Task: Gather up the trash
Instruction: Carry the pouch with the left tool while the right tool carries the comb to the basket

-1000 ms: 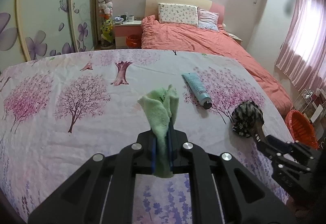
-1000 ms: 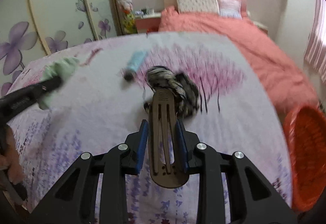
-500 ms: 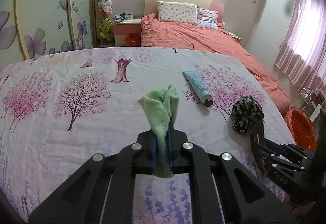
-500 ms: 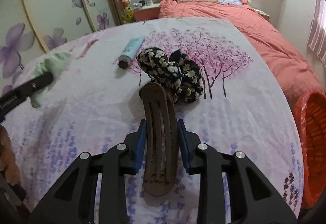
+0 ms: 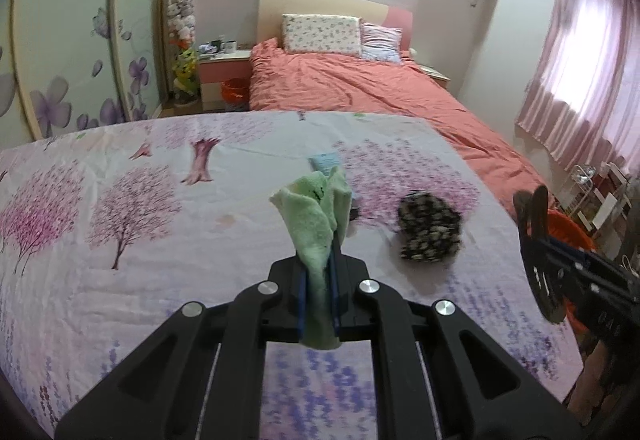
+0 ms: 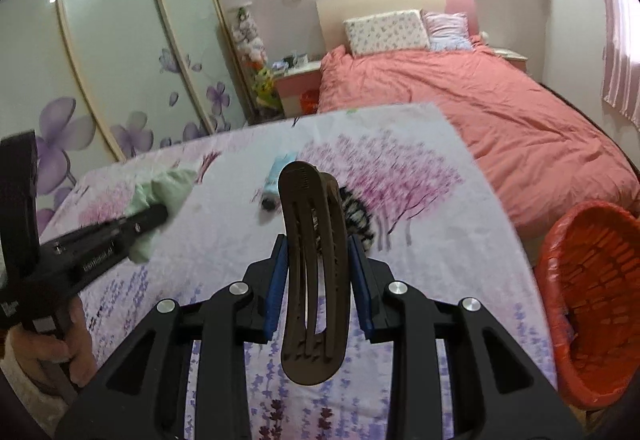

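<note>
A: In the left wrist view, our left gripper [image 5: 319, 304] has its jaws pressed together on a green cloth [image 5: 316, 224]. The cloth stands up between the pads and hangs a little below them, above the sheet [image 5: 120, 280] with pink trees.

B: And our right gripper [image 6: 316, 288] pinches a brown hair clip [image 6: 312, 272]. The blue pads [image 6: 276, 292] touch the clip on both sides, and the clip sticks up and forward between them.

A: On the sheet we see a dark floral cloth [image 5: 430, 232], bunched, to the right of the green one. It lies apart from both grippers.

B: Yes, and a blue tube [image 6: 278, 180] lies just beside it, further from us, with its dark cap toward us. From the left view the green cloth hides most of this tube.

A: The red basket [image 6: 592, 300] stands low at the right edge of the sheet, close to our right gripper.

B: Behind the sheet is the bed [image 6: 480, 100] with the coral cover and two pillows.
</note>
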{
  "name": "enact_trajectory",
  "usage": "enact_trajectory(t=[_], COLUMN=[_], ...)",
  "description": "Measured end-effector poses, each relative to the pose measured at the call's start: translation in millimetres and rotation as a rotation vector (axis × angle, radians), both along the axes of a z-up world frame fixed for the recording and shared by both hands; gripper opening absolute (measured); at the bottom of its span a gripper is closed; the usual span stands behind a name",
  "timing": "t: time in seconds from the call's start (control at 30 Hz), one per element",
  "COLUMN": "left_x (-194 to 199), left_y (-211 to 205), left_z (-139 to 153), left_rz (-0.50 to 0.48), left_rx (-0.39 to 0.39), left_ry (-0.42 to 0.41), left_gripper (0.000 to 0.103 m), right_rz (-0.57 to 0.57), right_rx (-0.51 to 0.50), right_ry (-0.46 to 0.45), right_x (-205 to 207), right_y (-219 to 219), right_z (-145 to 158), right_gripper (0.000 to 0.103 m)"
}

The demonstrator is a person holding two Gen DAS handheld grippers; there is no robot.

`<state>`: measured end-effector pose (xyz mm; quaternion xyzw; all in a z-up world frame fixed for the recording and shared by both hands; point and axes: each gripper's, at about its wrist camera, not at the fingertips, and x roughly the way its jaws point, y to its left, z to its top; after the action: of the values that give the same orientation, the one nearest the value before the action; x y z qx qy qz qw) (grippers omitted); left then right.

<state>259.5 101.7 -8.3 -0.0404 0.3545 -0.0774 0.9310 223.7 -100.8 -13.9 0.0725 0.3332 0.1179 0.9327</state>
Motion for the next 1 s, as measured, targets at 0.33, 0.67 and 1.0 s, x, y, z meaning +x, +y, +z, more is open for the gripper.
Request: enact_trajectory(t=[0.33, 0.67, 1.0], left_x=[-15.6, -29.9, -33.5], left_y=[-65.5, -160.8, -264.8], left_z=[26.1, 33.3, 15.3], left_rz=[-0.155, -0.344, -0.518], left_rx=[-0.043, -0.085, -0.111], left_ry=[-0.054, -0.059, -0.032], left_gripper=[0.01, 0.01, 0.01], right_rz=[-0.171, -0.349, -0.485], right_rx=[-0.003, 0.015, 0.08], right_ry=[-0.061, -0.058, -0.052], right_x=[-25.0, -49.3, -56.1], right_y=[-62.4, -134.7, -197.3], right_z=[19.9, 8.6, -6.2], right_gripper=[0.031, 0.031, 0.031])
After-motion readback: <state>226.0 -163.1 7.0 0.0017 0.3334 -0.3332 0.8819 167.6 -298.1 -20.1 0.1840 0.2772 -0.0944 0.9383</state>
